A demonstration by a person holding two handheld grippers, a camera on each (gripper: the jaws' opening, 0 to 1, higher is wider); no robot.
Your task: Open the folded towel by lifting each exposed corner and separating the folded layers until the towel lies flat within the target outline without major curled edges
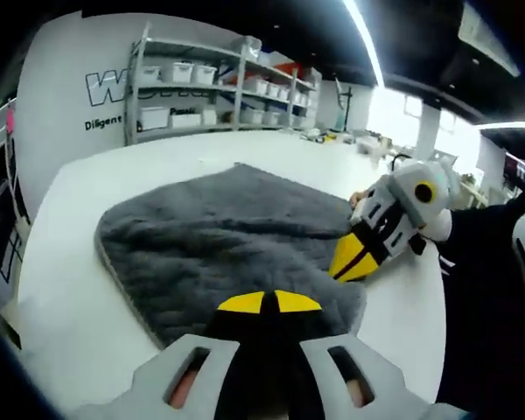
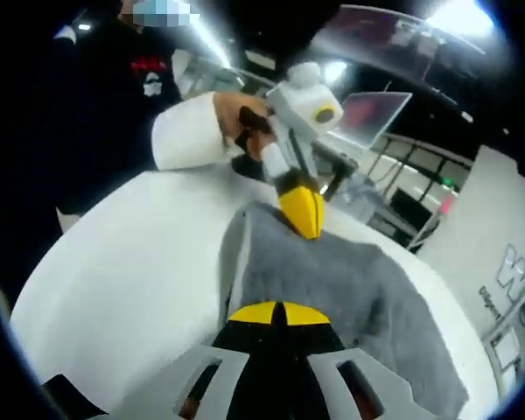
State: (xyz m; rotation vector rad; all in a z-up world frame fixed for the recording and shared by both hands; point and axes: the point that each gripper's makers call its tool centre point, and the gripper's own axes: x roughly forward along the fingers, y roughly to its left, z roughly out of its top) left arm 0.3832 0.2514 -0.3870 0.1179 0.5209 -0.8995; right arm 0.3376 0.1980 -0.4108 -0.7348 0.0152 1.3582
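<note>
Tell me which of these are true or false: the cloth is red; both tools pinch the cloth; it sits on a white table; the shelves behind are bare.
1. The cloth is red. False: the fluffy grey towel is grey.
2. Both tools pinch it. True: the left gripper and the right gripper each have their yellow-tipped jaws shut on an edge of it.
3. It lies on a white table. True.
4. The shelves are bare. False: the grey metal shelving holds white bins.
</note>
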